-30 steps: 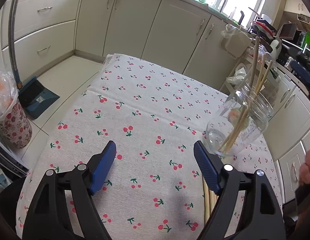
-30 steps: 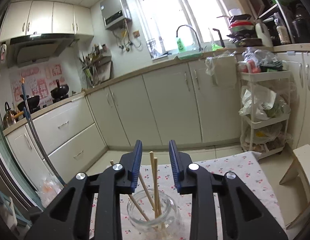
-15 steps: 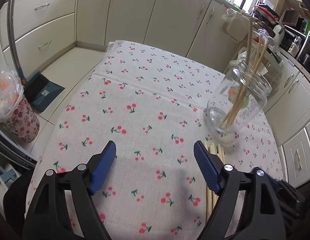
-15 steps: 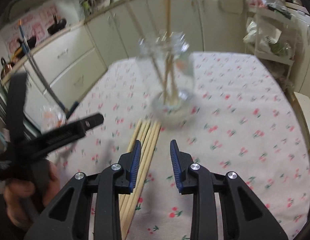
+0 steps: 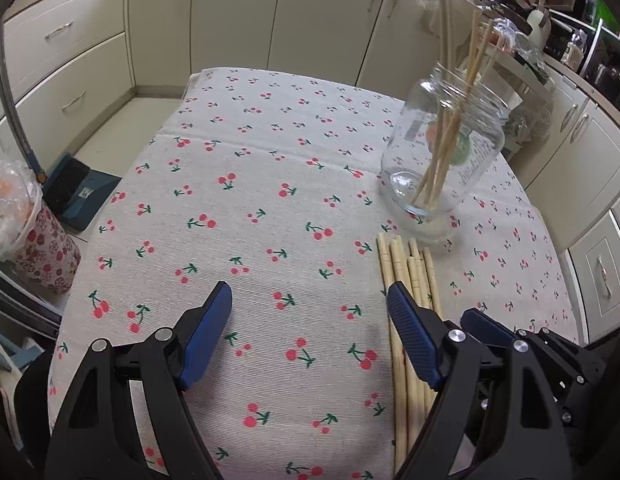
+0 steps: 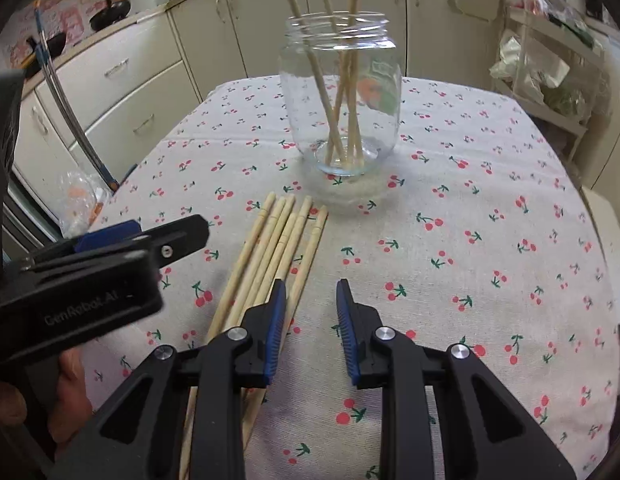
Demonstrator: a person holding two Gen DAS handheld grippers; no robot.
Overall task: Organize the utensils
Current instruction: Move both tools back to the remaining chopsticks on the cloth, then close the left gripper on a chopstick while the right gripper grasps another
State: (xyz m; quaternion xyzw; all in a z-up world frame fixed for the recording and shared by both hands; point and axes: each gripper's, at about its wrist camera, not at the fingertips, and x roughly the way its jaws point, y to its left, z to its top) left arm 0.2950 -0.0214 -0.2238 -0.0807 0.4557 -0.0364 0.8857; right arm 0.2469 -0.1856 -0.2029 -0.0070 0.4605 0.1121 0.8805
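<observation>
A clear glass jar point(image 5: 444, 148) point(image 6: 342, 96) stands upright on the cherry-print tablecloth point(image 5: 250, 208) point(image 6: 470, 240) and holds several wooden chopsticks. Several more chopsticks point(image 5: 408, 280) point(image 6: 278, 240) lie side by side on the cloth just in front of the jar. My left gripper point(image 5: 310, 312) is wide open and empty, low over the cloth, its right finger over the loose chopsticks. My right gripper point(image 6: 310, 300) is open a little and empty, its left finger at the right edge of the loose chopsticks. The left gripper also shows in the right wrist view point(image 6: 122, 240).
Cream kitchen cabinets point(image 5: 310, 20) run behind the table. A floral bin with a plastic bag point(image 5: 26, 232) and a dustpan point(image 5: 78, 192) stand on the floor at the left. A wire rack with bags point(image 6: 550, 72) stands at the right.
My right gripper came down from above the jar to low over the cloth beside the loose chopsticks. My left gripper moved back and right, so the loose chopsticks now show.
</observation>
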